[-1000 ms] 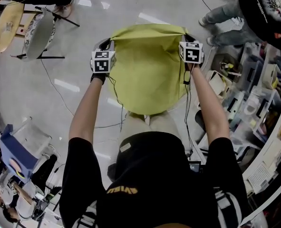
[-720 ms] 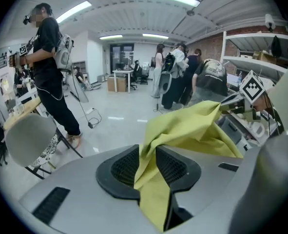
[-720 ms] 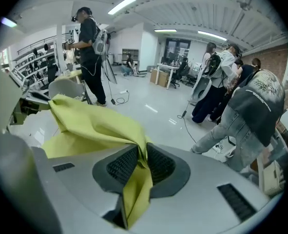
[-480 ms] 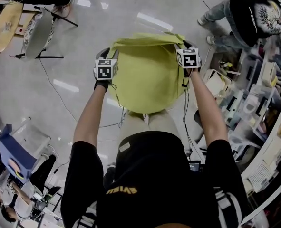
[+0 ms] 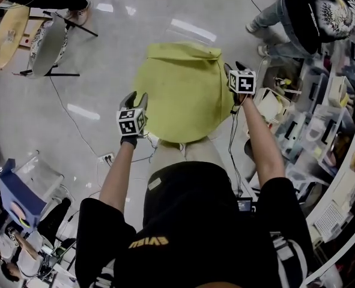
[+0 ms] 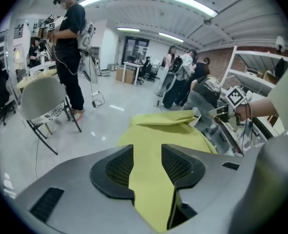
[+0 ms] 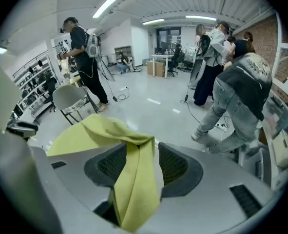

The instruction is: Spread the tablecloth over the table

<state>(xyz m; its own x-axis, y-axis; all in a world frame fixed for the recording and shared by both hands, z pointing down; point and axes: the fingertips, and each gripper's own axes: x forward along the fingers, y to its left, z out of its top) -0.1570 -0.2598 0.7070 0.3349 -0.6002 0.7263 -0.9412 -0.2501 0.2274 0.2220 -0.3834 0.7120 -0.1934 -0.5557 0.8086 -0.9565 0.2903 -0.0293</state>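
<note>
**Cloth draped on the surface, both claws opening**

Yellow-green tablecloth [image 5: 177, 98] sits centre frame, draped over a small round surface hidden beneath it. Its far hem is bunched in a fold at top. It looks light, limp and quick to crease, so hem corners seem the best hold. Left claw [image 5: 135, 98] and right claw [image 5: 233, 66] are opening, with a cloth strip loose between each one's jaws, unpinched. Glossy grey floor [image 5: 105, 53], chair [image 5: 48, 44] upper left, shelving [image 5: 321, 119] right.

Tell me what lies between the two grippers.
Head view: the yellow tablecloth fills the stretch between left gripper and right gripper. Both grippers' jaws are opening, cloth loose between each pair.
</note>
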